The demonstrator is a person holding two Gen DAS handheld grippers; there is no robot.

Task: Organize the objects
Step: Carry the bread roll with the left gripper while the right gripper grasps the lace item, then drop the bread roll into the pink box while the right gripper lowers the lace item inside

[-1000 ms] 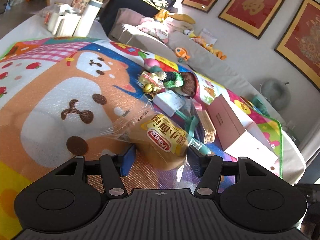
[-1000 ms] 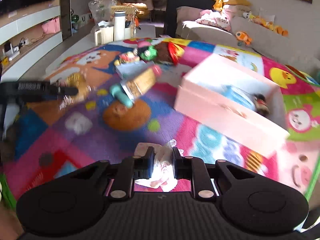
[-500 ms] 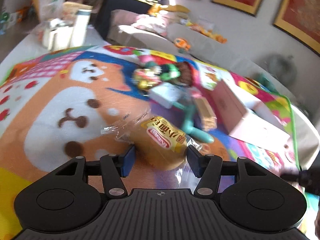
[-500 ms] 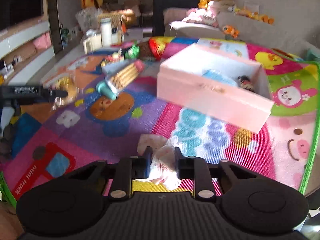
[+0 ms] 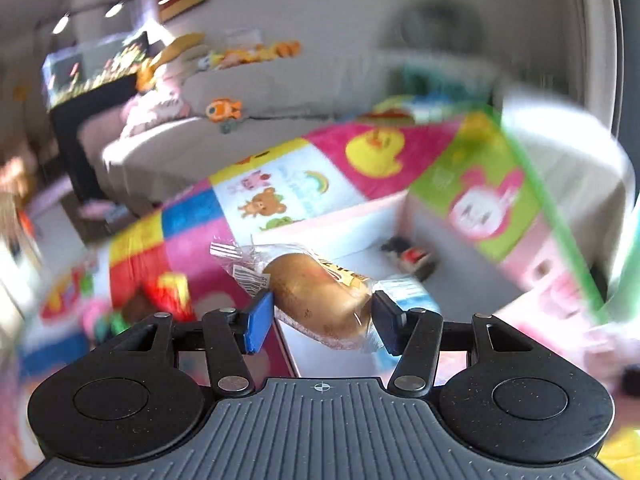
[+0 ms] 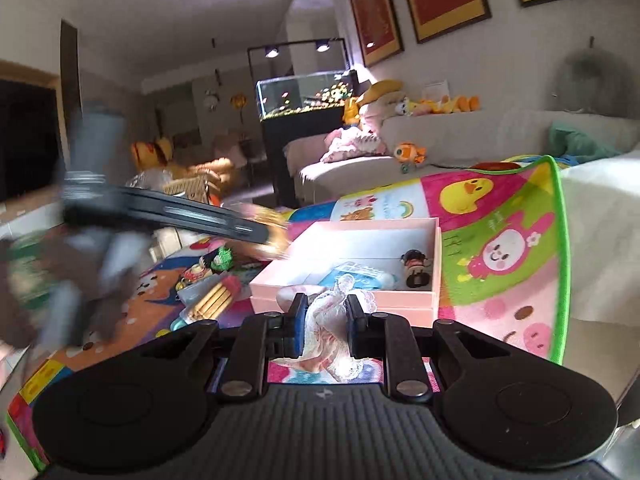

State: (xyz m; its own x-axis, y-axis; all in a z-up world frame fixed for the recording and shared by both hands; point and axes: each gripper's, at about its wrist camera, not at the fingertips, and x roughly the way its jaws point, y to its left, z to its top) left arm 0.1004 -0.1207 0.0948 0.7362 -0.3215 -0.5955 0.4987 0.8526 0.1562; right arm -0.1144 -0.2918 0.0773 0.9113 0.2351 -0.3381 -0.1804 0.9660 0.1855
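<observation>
My left gripper (image 5: 320, 316) is shut on a wrapped brown bread bun (image 5: 316, 296) and holds it over the near left corner of the open pink box (image 5: 332, 220). In the right wrist view the left gripper (image 6: 264, 236) shows blurred at the box's left edge. My right gripper (image 6: 323, 316) is shut on a small clear packet with pink and white print (image 6: 332, 320), just in front of the pink box (image 6: 340, 304). Inside the box lie a blue packet (image 6: 356, 276) and a small dark figurine (image 6: 416, 268).
The box stands on a colourful cartoon play mat (image 6: 500, 240). Left of the box lie a biscuit pack (image 6: 212, 300), a teal tool (image 6: 178, 324) and small toys (image 6: 216, 258). A grey sofa (image 6: 440, 140) with plush toys and a fish tank (image 6: 304, 96) stand behind.
My left gripper has carried the bun up off the mat and right, over the pink box. My right gripper has lifted with its packet and come closer to the box's front.
</observation>
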